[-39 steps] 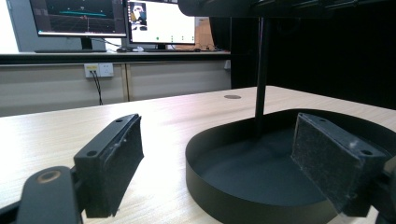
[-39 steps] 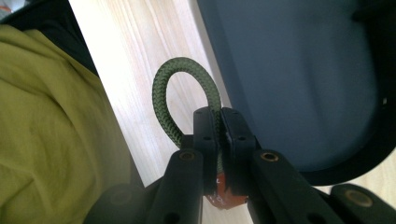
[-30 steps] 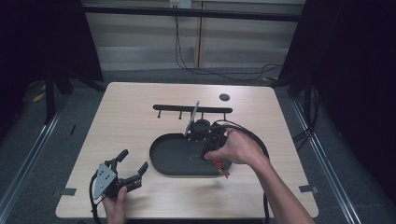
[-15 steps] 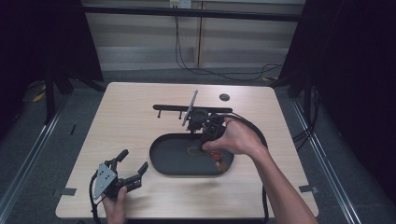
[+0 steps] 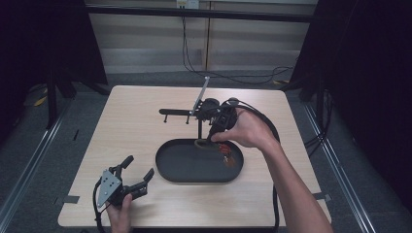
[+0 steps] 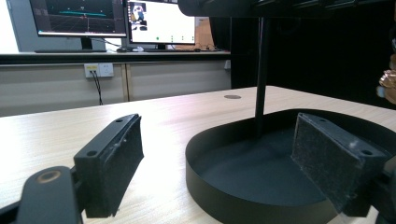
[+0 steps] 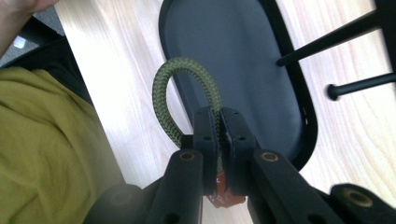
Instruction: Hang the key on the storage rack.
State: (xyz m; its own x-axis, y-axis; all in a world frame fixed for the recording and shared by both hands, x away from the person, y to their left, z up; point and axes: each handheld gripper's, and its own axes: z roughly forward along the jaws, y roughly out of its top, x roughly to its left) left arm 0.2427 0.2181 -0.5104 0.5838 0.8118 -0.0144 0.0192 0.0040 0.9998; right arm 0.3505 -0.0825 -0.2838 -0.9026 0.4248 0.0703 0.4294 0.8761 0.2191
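Olive-green cord: a braided loop (image 7: 187,91) with a small red piece (image 5: 225,158) hanging below it, pinched in the right gripper (image 7: 219,122) and held in the air above the far right part of the tray.
Right gripper: jaws clenched on the lower part of the loop, so the rounded top sticks out free past the pads; in the high view the right hand (image 5: 245,130) carries it near the stand's post.
Left gripper: (image 5: 138,177) jaws spread wide with nothing between them, resting on the near left of the table (image 5: 126,126), just left of the tray.
Tray: black oval tray (image 5: 167,170), middle of the table, looks bare apart from the post rising out of it.
Stand: black post with a crossbar (image 5: 177,111) and short pegs, on the far side of the tray.
Step in hand: by my reading, the loop is up out of the tray and on its way to a peg.
Next move: bring the open loop level with a free peg, slide it over the tip, then let go; the loop's opening must face the peg.
Risk: the dangling red piece may swing and catch the post.
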